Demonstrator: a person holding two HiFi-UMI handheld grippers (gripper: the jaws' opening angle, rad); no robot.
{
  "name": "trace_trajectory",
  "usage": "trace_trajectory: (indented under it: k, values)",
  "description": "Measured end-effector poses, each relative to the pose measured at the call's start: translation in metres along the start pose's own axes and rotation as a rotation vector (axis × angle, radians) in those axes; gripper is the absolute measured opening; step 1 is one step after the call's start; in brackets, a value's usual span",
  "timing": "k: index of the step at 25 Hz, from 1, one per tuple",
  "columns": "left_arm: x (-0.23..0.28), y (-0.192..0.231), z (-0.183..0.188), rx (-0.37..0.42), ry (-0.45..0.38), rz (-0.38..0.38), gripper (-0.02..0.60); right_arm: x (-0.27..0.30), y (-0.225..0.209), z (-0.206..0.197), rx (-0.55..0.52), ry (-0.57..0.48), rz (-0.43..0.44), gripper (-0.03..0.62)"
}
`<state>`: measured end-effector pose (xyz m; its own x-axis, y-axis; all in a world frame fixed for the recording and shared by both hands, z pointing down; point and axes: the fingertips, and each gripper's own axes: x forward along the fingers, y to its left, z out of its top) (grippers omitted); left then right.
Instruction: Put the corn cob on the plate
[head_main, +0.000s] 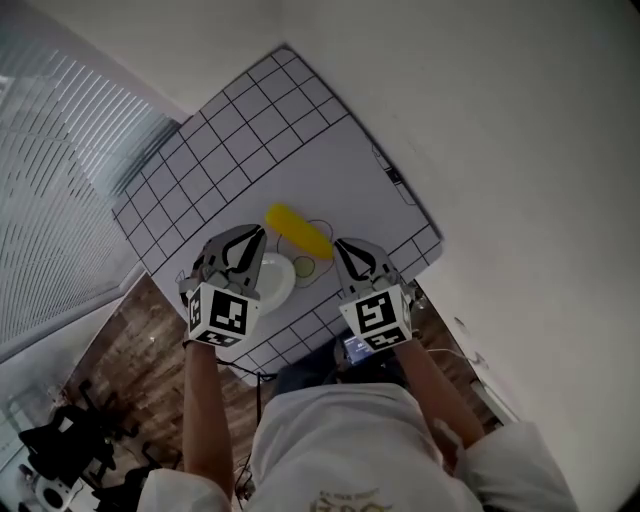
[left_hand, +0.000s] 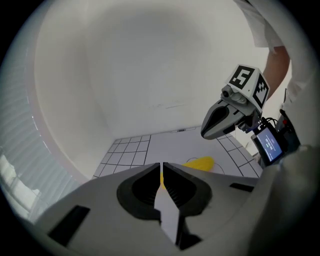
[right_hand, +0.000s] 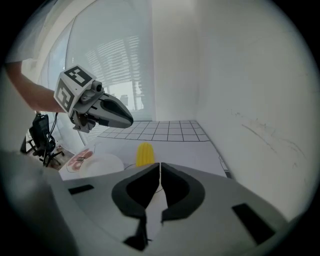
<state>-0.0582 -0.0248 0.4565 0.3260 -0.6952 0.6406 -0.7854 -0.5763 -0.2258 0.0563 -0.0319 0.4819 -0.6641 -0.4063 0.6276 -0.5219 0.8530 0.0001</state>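
Yellow, stiff, likely light, the corn (head_main: 298, 231) lies by the plate (head_main: 286, 286) near the table (head_main: 300, 150) edge; we'd grip its middle. Left gripper (head_main: 255, 240) and right gripper (head_main: 343, 248): fingers closed, empty.

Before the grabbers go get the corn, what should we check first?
1. Corn lies loose on the mat, with nothing touching it: ok.
2. Plate sits near the corn: ok.
3. Plate looks bare where it shows: ok.
4. Left gripper open for a grab: not ok, shut and empty.
5. Right gripper open for a grab: not ok, shut and empty.
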Motion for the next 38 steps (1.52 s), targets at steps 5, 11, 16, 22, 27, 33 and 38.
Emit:
trace_trajectory:
  k: [5, 11, 16, 22, 27, 33, 38]
  values:
    - [0.003, -0.008, -0.008, 0.108, 0.042, -0.086, 0.013, 0.002, 0.007, -0.003, -0.02, 0.013, 0.007, 0.009]
    - [0.012, -0.02, -0.019, 0.232, 0.112, -0.228, 0.126, 0.008, 0.015, -0.011, -0.001, 0.03, 0.014, 0.048]
    - [0.03, -0.02, -0.023, 0.36, 0.155, -0.311, 0.161, 0.015, 0.014, -0.017, 0.01, 0.032, 0.014, 0.06]
    - [0.045, -0.027, -0.027, 0.493, 0.182, -0.418, 0.189, 0.029, 0.022, -0.029, 0.036, 0.077, 0.053, 0.128]
    - [0.054, -0.033, -0.034, 0.546, 0.202, -0.485, 0.239, 0.038, 0.027, -0.036, 0.045, 0.09, 0.07, 0.177]
    - [0.061, -0.04, -0.04, 0.562, 0.205, -0.565, 0.263, 0.046, 0.03, -0.037, 0.043, 0.089, 0.074, 0.205]
    - [0.069, -0.04, -0.045, 0.606, 0.221, -0.594, 0.281, 0.056, 0.033, -0.042, 0.063, 0.104, 0.091, 0.222]
